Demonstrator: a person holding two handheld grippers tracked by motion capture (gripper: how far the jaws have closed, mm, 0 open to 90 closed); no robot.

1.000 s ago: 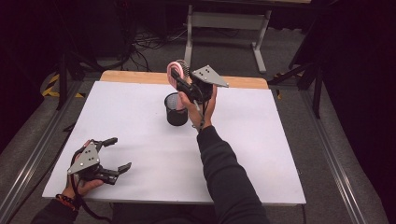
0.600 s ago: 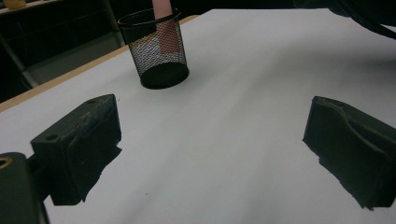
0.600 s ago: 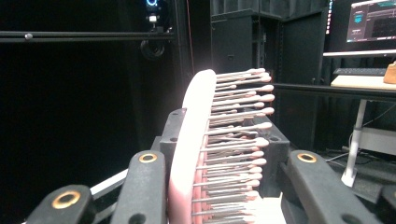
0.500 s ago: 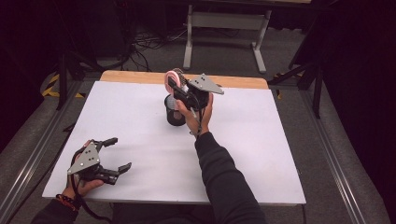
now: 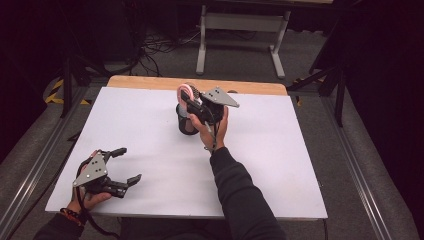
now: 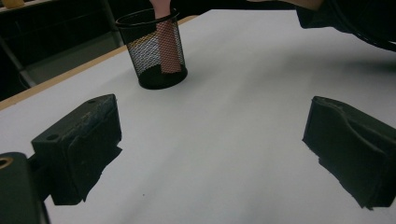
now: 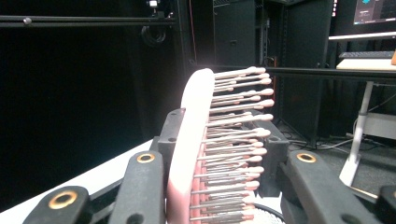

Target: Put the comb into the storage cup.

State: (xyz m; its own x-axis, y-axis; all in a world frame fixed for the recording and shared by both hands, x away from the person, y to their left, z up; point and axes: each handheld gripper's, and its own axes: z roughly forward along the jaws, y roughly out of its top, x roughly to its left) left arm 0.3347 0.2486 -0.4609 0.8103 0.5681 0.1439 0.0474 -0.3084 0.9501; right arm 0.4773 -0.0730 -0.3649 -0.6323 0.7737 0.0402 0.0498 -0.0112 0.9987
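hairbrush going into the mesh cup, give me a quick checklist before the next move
1. Grip: right gripper shut on the pink hairbrush, jaws on both sides of its head: ok.
2. Handle inside the black mesh cup: ok, pink shows through the mesh.
3. Handle resting on the cup's bottom: cannot tell.
4. Cup upright on the white table: ok.
5. Left gripper open, near the table's front edge, away from the cup: ok.
6. Brush upright enough to release: cannot tell.
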